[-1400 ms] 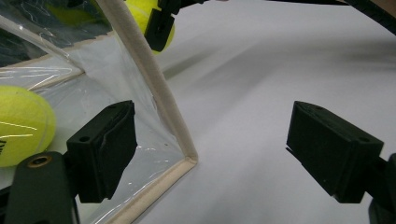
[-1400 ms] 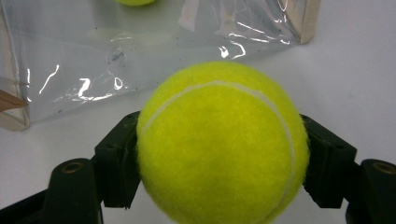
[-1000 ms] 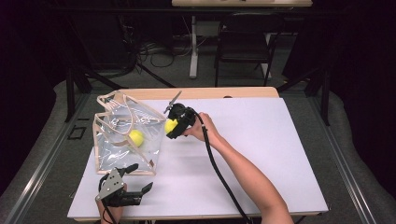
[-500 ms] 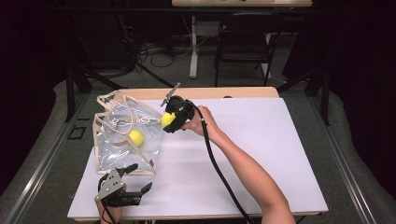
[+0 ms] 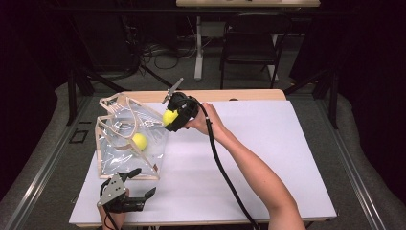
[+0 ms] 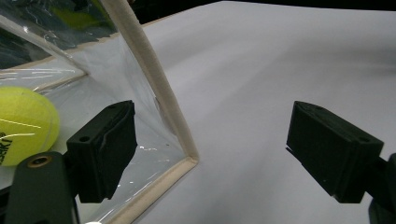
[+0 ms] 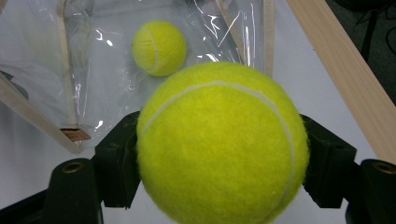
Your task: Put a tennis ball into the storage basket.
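My right gripper [image 5: 168, 118] is shut on a yellow tennis ball [image 5: 168, 116] and holds it in the air over the right rim of a clear plastic bag [image 5: 119, 143] with tan trim. In the right gripper view the held ball [image 7: 222, 144] sits between both pads, and a second tennis ball [image 7: 159, 46] lies inside the bag [image 7: 93, 70] beyond it. That second ball [image 5: 139, 141] rests on the bag's bottom. My left gripper [image 5: 144, 182] stands open near the table's front left, with the bag's near corner trim [image 6: 154, 88] between its jaws and the pads off it. The bagged ball [image 6: 25, 123] shows at the left.
A white sheet [image 5: 268, 158] covers the table, with a wooden strip [image 5: 239, 95] along the far edge. The right gripper's cable [image 5: 225, 172] runs across the sheet beside the forearm. A chair [image 5: 249, 52] and desk legs stand on the floor beyond.
The right gripper has risen and moved left with the ball, from beside the bag to over its rim. The left gripper has stayed where it was.
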### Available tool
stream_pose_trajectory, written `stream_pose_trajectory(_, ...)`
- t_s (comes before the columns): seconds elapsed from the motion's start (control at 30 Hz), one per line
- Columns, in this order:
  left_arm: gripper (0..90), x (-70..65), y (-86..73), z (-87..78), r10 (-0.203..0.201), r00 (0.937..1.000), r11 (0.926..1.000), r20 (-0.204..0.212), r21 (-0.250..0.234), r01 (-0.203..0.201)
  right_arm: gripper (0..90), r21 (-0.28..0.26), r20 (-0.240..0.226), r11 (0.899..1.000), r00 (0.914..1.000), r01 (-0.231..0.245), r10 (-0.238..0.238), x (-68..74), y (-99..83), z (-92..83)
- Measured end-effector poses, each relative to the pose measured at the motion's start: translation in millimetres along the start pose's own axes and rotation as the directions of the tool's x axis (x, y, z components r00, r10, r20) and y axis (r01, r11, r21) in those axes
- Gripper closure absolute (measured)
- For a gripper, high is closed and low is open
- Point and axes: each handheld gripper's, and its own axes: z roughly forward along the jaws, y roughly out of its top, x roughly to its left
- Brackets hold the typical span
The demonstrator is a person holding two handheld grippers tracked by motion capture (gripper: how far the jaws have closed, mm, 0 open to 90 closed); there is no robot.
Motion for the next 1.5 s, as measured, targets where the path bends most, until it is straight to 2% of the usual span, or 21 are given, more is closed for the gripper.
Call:
stream_pose_trajectory(0.8,16.0,-0.1,-0.3,-0.9,0.0,1.0,1.0,0.003,-0.006,0.0,25.8,-0.047,0.022,0.999,0.9995,0.023,-0.022,3.3,25.5,-18.8)
stream_pose_trajectory(1.1,16.0,-0.7,0.0,-0.9,0.0,1.0,1.0,0.004,-0.006,0.0,25.8,-0.065,0.02,0.997,0.9993,0.032,-0.031,3.4,35.6,-20.3)
stream_pose_trajectory(1.5,16.0,-0.7,0.0,-1.7,0.003,1.0,0.9999,0.006,-0.009,-0.003,25.8,-0.099,0.018,0.994,0.9986,0.051,-0.049,10.7,57.1,-19.4)
